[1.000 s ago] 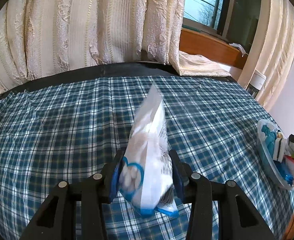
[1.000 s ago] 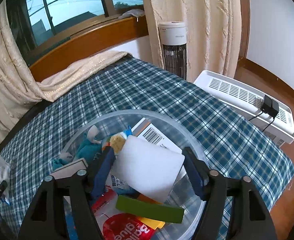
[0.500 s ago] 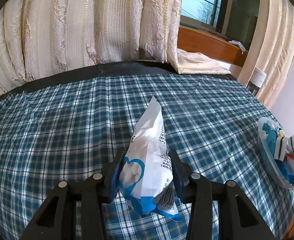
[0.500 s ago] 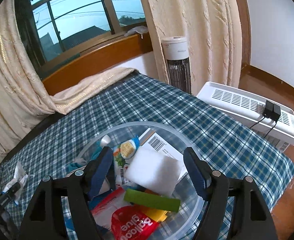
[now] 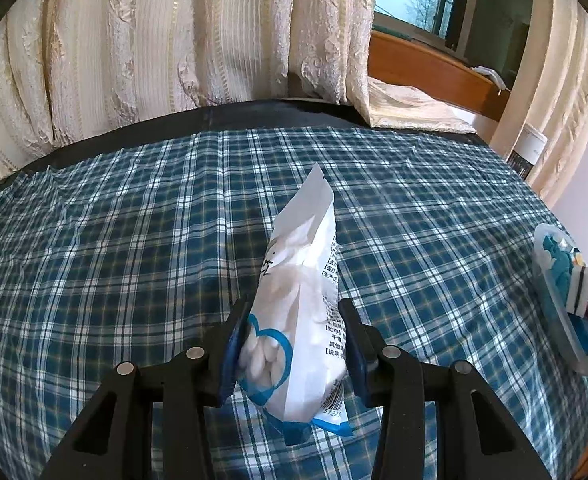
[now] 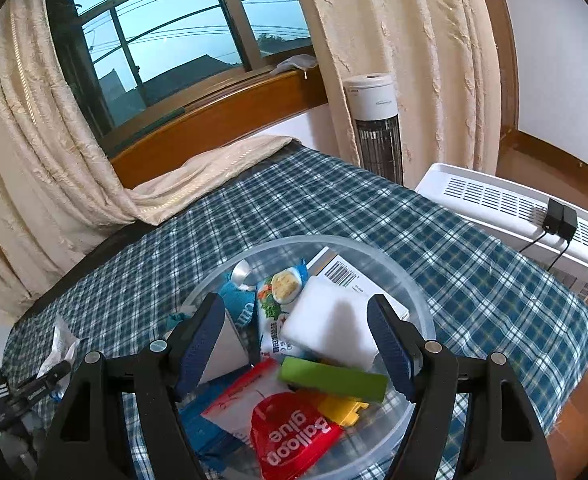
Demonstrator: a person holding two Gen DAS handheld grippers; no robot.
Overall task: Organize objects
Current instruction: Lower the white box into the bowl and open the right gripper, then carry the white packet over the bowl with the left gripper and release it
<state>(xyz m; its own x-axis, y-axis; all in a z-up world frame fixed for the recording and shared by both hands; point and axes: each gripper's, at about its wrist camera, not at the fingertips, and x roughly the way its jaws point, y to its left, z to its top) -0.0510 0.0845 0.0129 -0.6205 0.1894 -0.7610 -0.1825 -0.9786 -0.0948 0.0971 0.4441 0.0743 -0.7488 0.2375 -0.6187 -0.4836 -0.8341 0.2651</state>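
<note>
At the bottom centre of the left wrist view, the left gripper (image 5: pixel 294 344) is clamped on a white-and-blue packet (image 5: pixel 298 320) (printed text on its side), held above the blue plaid tablecloth (image 5: pixel 113 240). In the right wrist view, the right gripper (image 6: pixel 294 344) stands with its jaws apart and empty over the clear plastic bowl (image 6: pixel 422 300) at lower centre, where a white sponge block (image 6: pixel 330 324), a green bar (image 6: pixel 334 378) and a red "Balloon glue" pouch (image 6: pixel 294 436) lie.

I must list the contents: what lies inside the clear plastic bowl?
In the clear plastic bowl: white sponge, green block, red balloon glue packet, food packet. Items beneath are covered.
</note>
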